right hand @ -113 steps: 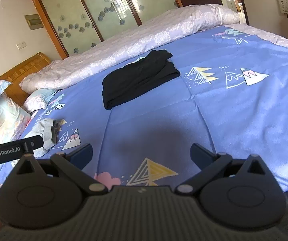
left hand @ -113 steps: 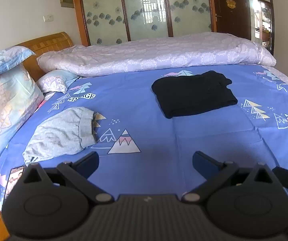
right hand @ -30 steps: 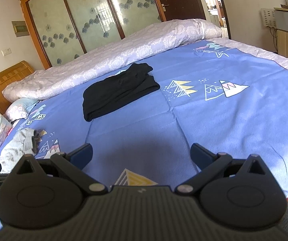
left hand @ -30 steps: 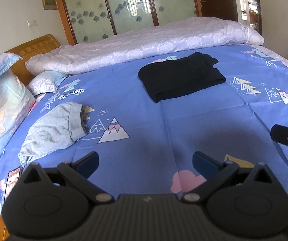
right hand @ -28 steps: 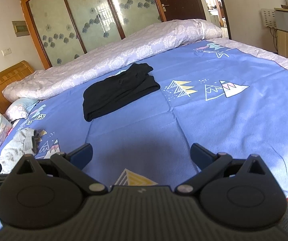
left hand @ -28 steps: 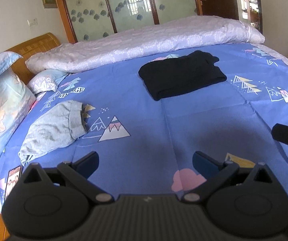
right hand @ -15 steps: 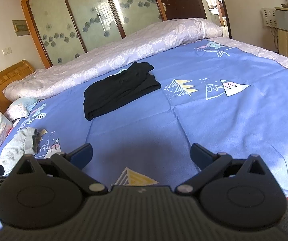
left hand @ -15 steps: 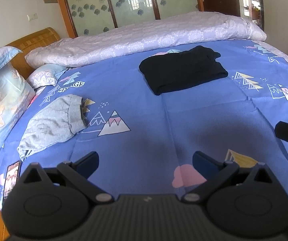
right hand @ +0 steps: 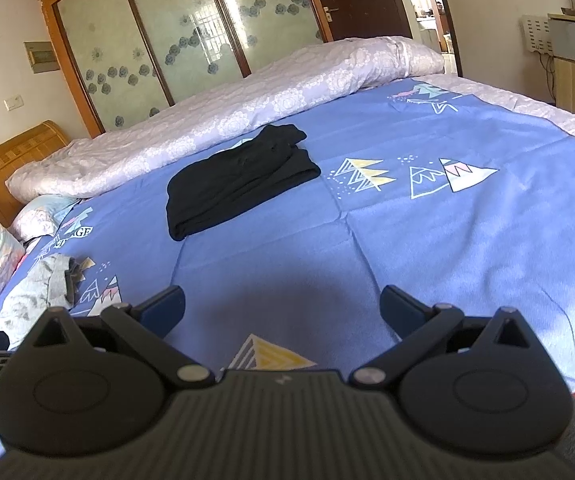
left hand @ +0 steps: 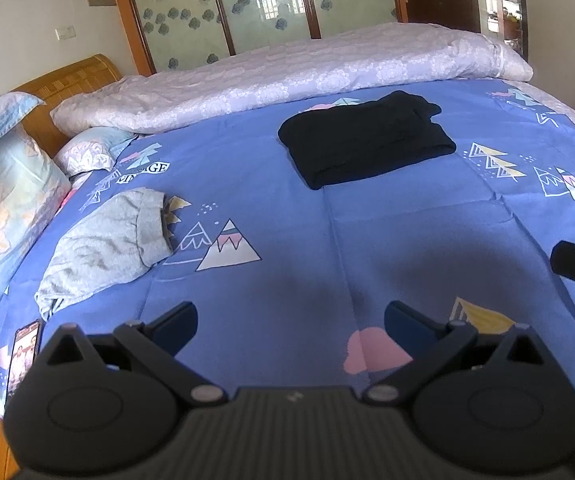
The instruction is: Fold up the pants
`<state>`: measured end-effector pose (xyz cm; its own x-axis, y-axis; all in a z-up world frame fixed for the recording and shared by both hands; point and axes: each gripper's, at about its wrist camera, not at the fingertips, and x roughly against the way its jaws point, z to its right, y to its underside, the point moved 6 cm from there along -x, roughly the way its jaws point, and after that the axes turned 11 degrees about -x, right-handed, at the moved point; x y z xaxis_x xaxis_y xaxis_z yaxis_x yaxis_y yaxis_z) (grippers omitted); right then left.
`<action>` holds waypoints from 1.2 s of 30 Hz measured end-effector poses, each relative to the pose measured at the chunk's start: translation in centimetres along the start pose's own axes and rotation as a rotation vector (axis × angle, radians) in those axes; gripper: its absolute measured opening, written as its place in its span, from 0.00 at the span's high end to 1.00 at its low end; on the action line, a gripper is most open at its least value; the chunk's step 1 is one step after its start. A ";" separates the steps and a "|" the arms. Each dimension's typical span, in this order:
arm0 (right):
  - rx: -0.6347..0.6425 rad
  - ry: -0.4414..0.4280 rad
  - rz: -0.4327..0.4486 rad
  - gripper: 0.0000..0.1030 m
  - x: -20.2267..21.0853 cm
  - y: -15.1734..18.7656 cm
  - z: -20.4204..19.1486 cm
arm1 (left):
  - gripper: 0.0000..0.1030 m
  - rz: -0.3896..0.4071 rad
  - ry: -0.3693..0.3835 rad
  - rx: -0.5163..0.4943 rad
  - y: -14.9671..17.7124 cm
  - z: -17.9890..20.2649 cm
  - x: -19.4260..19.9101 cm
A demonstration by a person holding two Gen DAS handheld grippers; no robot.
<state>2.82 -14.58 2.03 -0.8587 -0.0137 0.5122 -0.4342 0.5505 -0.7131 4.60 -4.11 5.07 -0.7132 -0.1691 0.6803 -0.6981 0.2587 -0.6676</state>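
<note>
**Both grippers wide apart over bed, black pants lie folded mid-sheet**

Left gripper hangs above the near edge of the blue sheet, fingers spread wide, nothing btwn them. Right gripper same: fingers splayed, nothing held, over the near part of the sheet. A dark shadow sits on the sheet just ahead of each one.

Black pants lie folded in a compact rectangle w/ stacked layers, toward the far-middle of the bed, well apart from both grippers. In the right wrist view the black pants sit left of center, long side running diagonally; a small bunched end sticks out at the far right corner. They stop short of the rolled lilac quilt, which runs along the far side of the bed.

Gray pants lie rumpled at the left side of the sheet, near the pillows, waistband end facing center, next to a printed triangle motif. Not touching the black pair; wide stretch of sheet btwn them. From the right wrist view only part of the gray pants shows at far left.

A phone lies at the near-left corner of the sheet, screen up. Part of the right tool pokes in at the right edge of the left wrist view. Wooden headboard stands behind the pillows; wardrobe w/ frosted flower-pattern doors stands beyond the bed.
</note>
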 end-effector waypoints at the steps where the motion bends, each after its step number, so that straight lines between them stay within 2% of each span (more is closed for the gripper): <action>1: 0.001 0.000 0.001 0.00 0.0 0.0 0.0 | 0.00 0.001 -0.001 -0.001 0.0 0.0 0.0; 36: 0.000 0.000 0.007 0.00 -0.1 -0.2 0.2 | 0.00 -0.008 -0.011 -0.011 0.1 -0.1 -0.3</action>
<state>2.98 -14.85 2.02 -0.8618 -0.0101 0.5072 -0.4283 0.5502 -0.7168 4.76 -3.95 4.77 -0.7086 -0.1818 0.6818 -0.7028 0.2682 -0.6589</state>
